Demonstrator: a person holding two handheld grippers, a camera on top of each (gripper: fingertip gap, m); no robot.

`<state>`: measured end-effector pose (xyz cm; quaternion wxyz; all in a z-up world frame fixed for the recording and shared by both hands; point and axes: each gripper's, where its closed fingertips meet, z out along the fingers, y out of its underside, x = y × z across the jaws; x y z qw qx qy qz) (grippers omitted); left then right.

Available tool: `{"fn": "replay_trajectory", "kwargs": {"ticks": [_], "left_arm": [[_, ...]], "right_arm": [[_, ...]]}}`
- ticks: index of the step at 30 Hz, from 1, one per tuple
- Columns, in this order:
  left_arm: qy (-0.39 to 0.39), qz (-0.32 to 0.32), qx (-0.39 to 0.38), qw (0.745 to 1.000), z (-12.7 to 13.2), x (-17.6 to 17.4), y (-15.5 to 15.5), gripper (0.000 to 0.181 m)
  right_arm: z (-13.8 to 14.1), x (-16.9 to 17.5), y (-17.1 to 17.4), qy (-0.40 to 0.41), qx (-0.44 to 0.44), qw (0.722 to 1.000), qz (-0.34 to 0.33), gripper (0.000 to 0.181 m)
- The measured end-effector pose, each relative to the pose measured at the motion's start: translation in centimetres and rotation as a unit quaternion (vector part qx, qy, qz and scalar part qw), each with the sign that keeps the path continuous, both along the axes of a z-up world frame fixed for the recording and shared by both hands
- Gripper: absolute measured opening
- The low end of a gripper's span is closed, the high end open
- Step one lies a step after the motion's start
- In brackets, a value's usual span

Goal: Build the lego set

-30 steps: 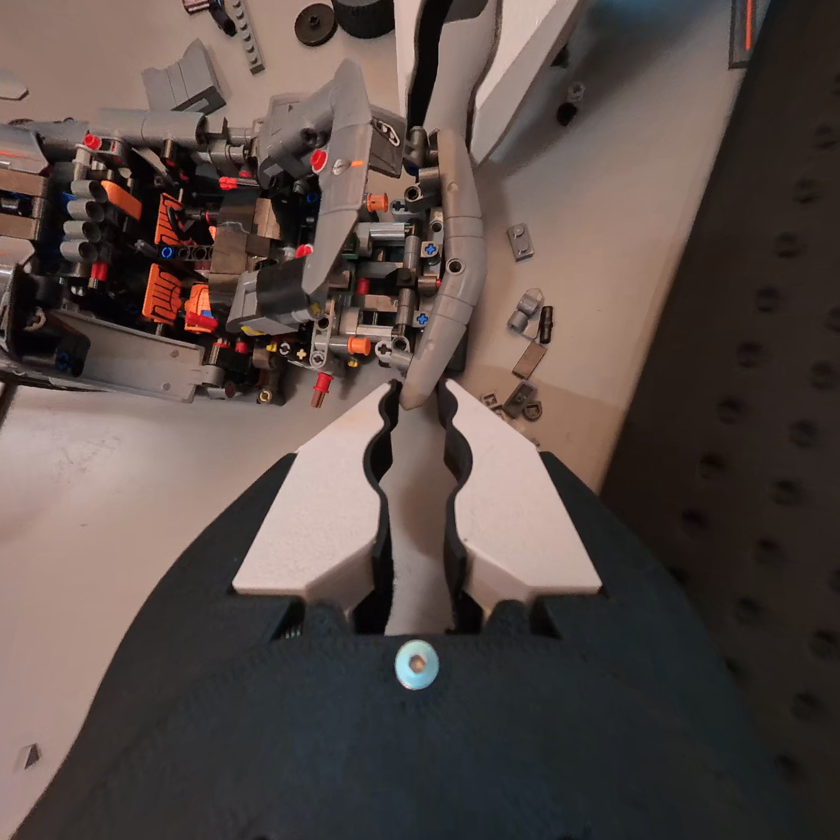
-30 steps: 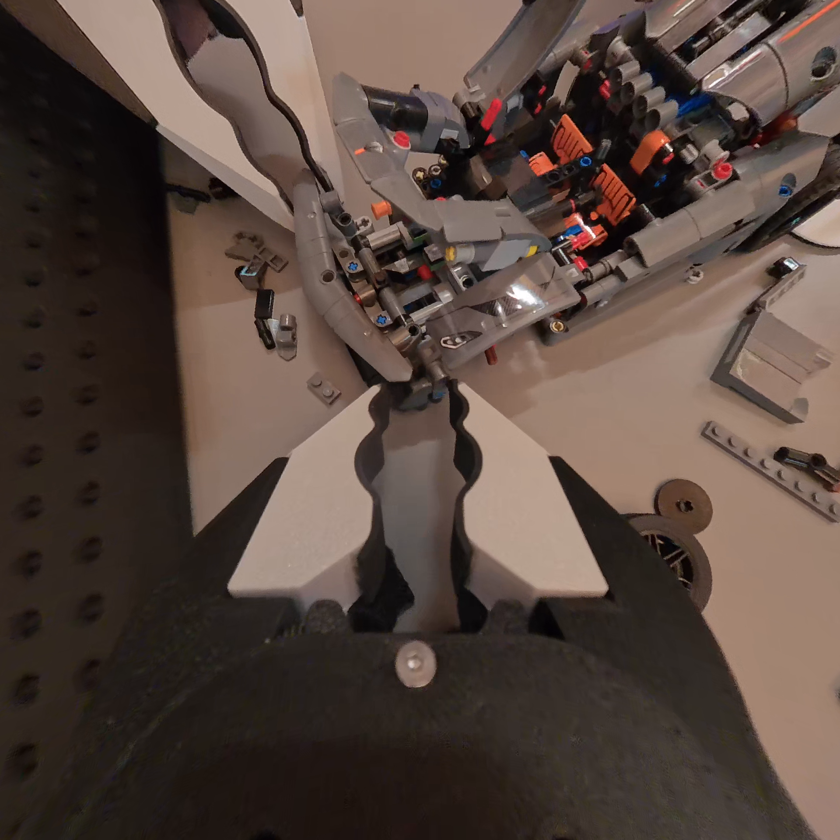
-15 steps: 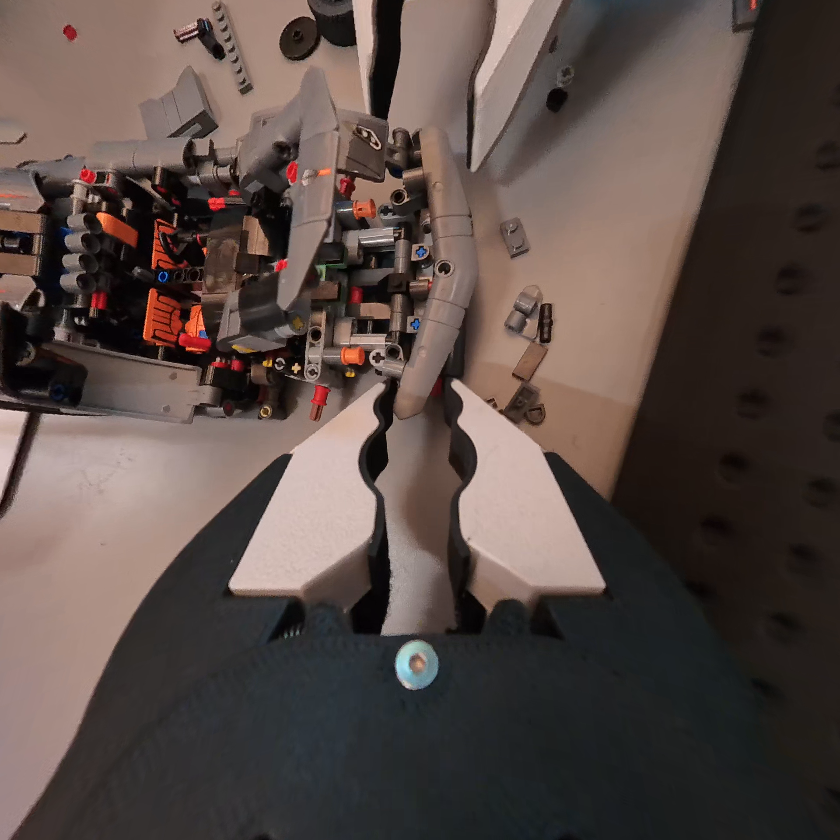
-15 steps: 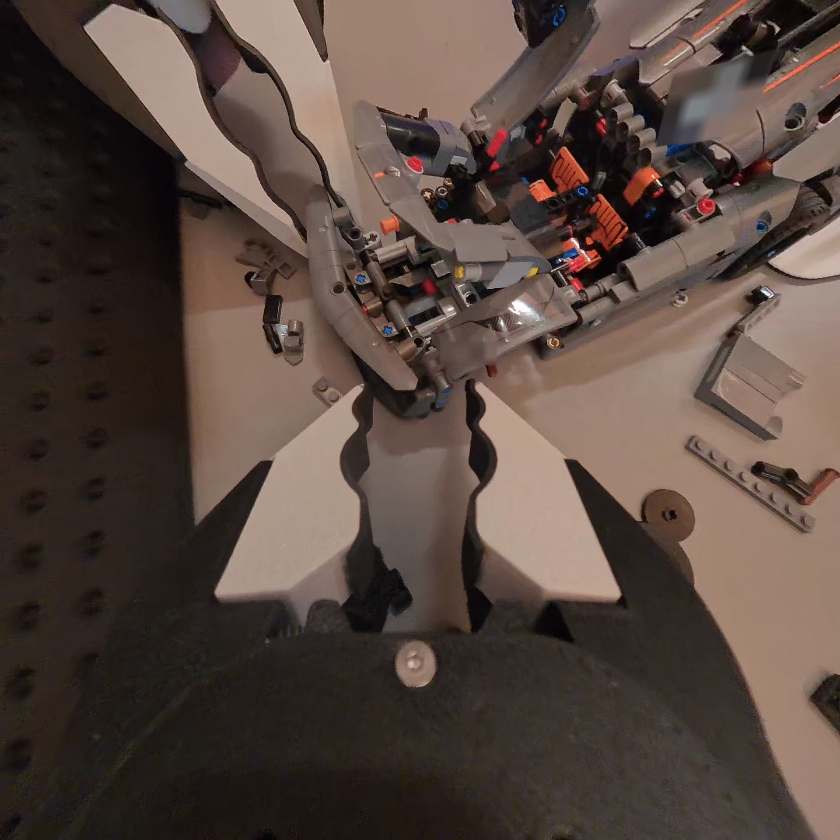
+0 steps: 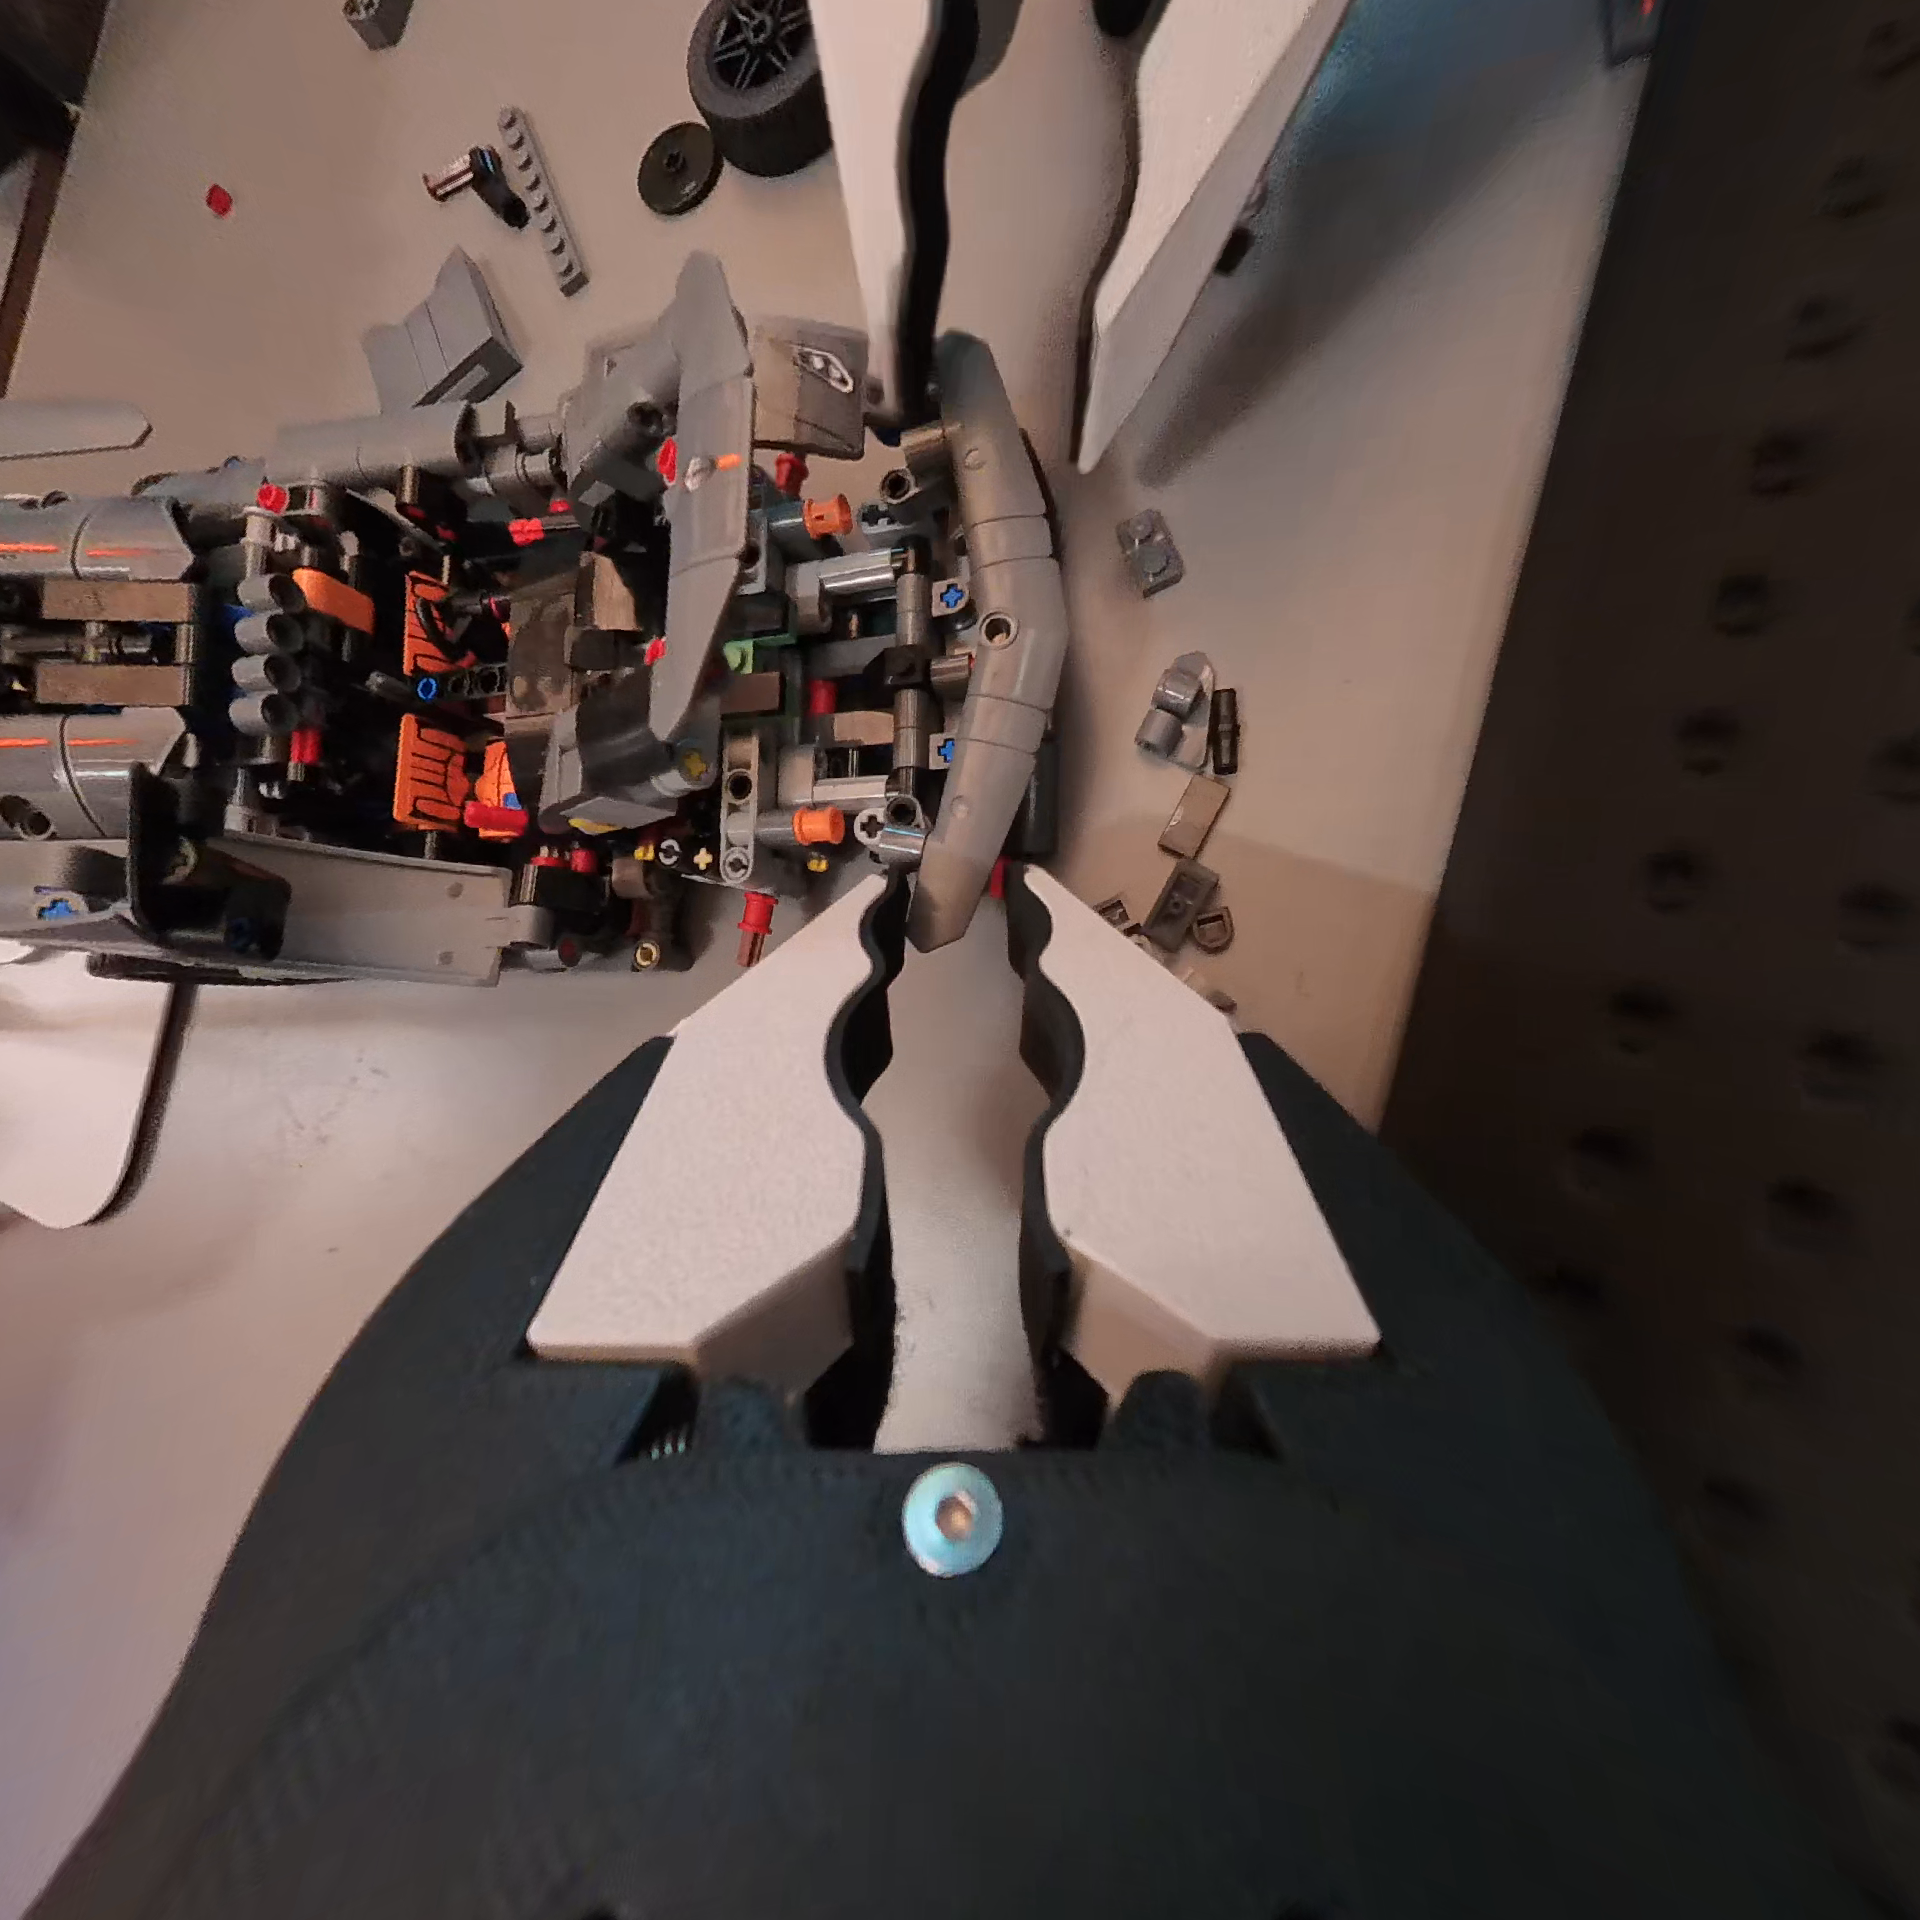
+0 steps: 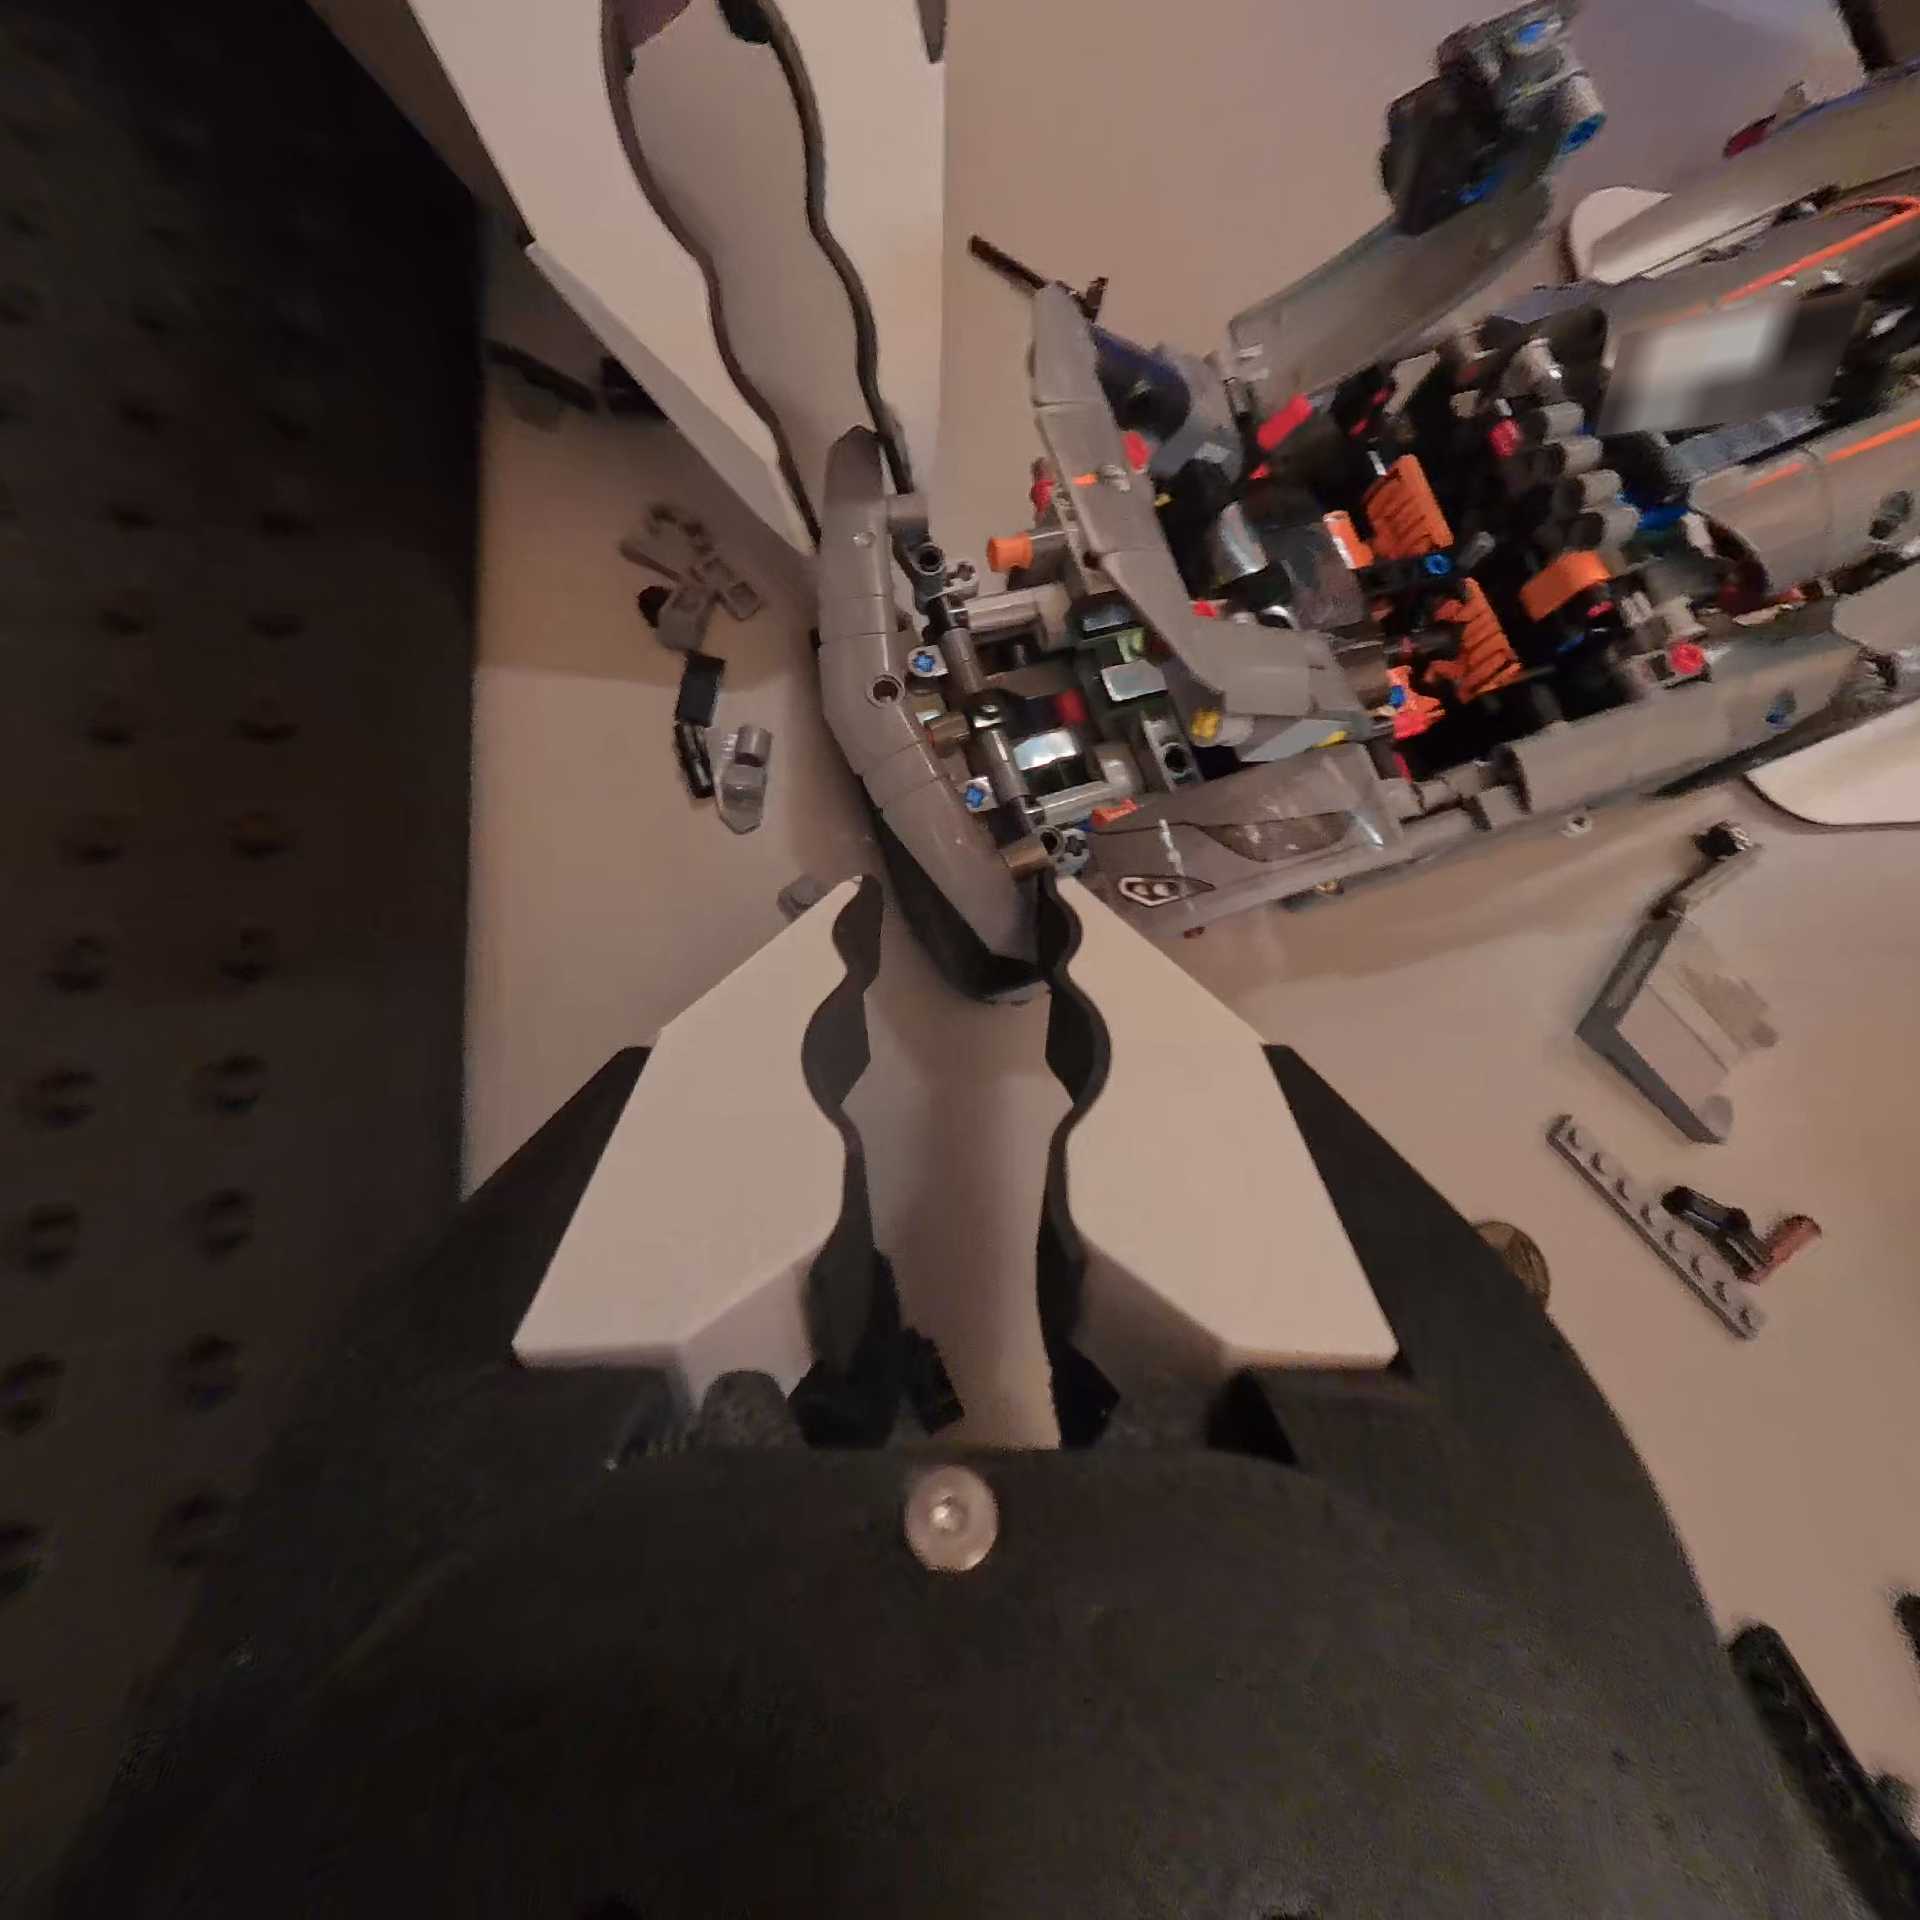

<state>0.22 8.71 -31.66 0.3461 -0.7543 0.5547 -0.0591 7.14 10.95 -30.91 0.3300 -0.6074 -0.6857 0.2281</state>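
Our lego model looks largely built, yet a wheel and small pieces lie beside it. Left gripper and right gripper jaws stand partly open around its grey bumper ends.

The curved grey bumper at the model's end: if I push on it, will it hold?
The curved grey bumper looks segmented and pinned at a few points, so it may flex or pop off. The lego model is long and probably heavy, yet could slide on the smooth table.
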Motion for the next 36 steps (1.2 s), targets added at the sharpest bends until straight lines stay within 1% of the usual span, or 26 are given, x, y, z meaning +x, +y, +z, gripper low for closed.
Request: {"fn": "replay_trajectory", "kwargs": {"ticks": [3,6,9,12,15,22,23,25,28,36], "left_arm": [[0.016,-0.008,0.009,1.0,-0.2,0.0,-0.2,0.014],[0.034,-0.018,0.009,0.999,-0.6,0.0,-0.5,0.016],[0.041,-0.021,0.014,0.999,-0.6,0.0,-0.6,0.015],[0.04,-0.022,0.013,0.999,-0.7,0.0,-0.7,0.013],[0.038,-0.02,0.011,0.999,-0.6,0.1,-0.6,0.013],[0.032,-0.017,0.009,0.999,-0.7,0.1,-0.6,0.013],[0.032,-0.017,0.009,0.999,-0.7,0.1,-0.6,0.013],[0.032,-0.017,0.009,0.999,-0.7,0.1,-0.5,0.013],[0.031,-0.016,0.009,0.999,-0.7,0.1,-0.5,0.013],[0.035,-0.015,0.009,0.999,-0.7,0.1,-0.5,0.013]], "right_arm": [[-0.3,0.1,-0.5,-0.007,0.002,1.0,0.016,0.023],[-0.8,0.3,-0.9,-0.021,0.0,0.999,0.027,0.018],[-0.5,0.2,-0.8,-0.014,-0.006,1.0,0.023,0.023],[0.2,-0.3,-0.6,0.005,-0.002,1.0,0.013,0.032],[-0.5,-0.6,-0.7,-0.012,0.009,1.0,0.014,0.032],[-0.6,-0.8,-0.5,-0.028,0.032,0.999,0.003,0.034],[-0.6,-0.9,-0.4,-0.031,0.043,0.999,0.001,0.037],[-0.3,-0.9,-0.4,-0.036,0.077,0.996,0.004,0.036],[-1.2,-0.7,-0.3,-0.055,0.069,0.996,0.003,0.033],[-1.2,-0.9,-0.4,-0.049,0.041,0.998,-0.001,0.032]]}}
